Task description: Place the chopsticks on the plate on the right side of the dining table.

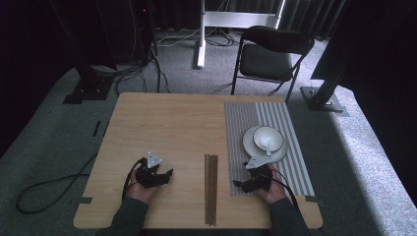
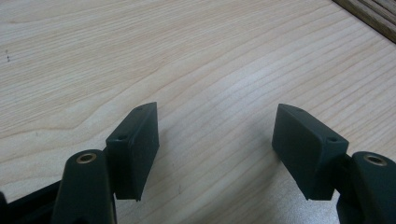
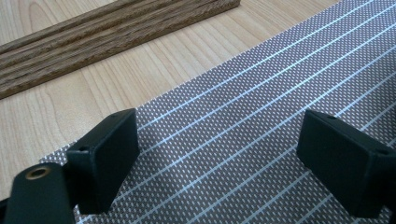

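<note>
Left gripper (image 1: 167, 175) low over bare table (image 1: 167, 123), jaws spread wide with nothing between, aimed toward the middle of the table. Held from behind by the left hand (image 1: 140, 191), forearm entering from the near edge, grey plate on top. In the left gripper view (image 2: 215, 140), only pale wood grain between the jaws, a corner of the chopsticks (image 2: 369, 16) at the upper right.

Right gripper (image 1: 239, 185) likewise wide open and empty, low over the near left part of the striped mat (image 1: 290, 162), pointing left toward the chopsticks (image 1: 211, 189). Gripped by the right hand (image 1: 270, 189), sleeve coming up from the near edge. In the right gripper view (image 3: 219, 154), mat (image 3: 261, 93) under the jaws, chopsticks (image 3: 93, 37) lying beyond its edge on the wood.

Chopsticks bundled side by side, flat on the table between the two grippers, long axis running from near edge to far edge, apart from both.

Farther out on the mat, a white plate (image 1: 251, 147) carrying a bowl (image 1: 275, 135) with a spoon (image 1: 268, 143) in it, just beyond the right gripper.
</note>
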